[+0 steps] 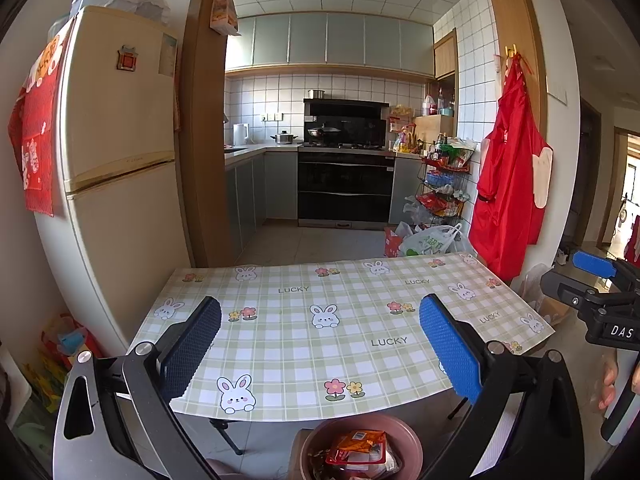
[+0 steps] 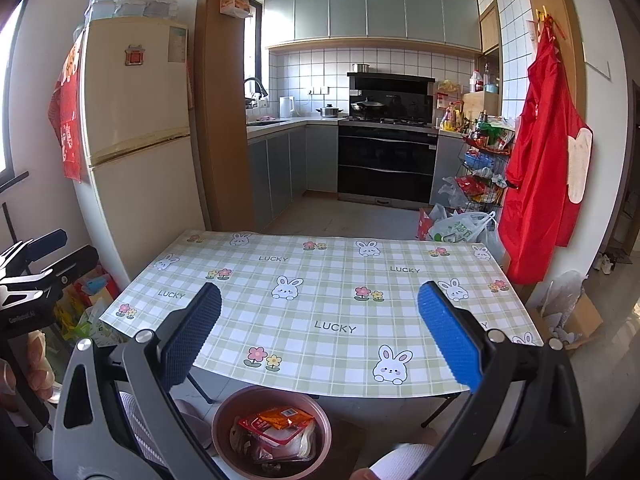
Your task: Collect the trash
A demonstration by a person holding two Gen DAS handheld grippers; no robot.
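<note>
Both tongs, left tongs (image 1: 320, 344) and right tongs (image 2: 319, 340), hang spread wide with nothing gripped over the desk (image 1: 280, 344). Wrappers (image 2: 276, 428) sit in the bin (image 2: 224, 412) below; only the right view shows the sink faucet (image 2: 256, 86).

The table (image 1: 320, 344) wears a pale green and white check printed with white rabbits, pink and yellow flowers and grey "LUCKY" lettering. Below its near edge, the bin (image 2: 224, 420) is dusty pink, holding red and orange wrappers (image 2: 276, 424). The gripper pads (image 1: 448, 344) are blue. The apron (image 1: 508, 184) is red, the fridge (image 1: 120, 128) cream.
</note>
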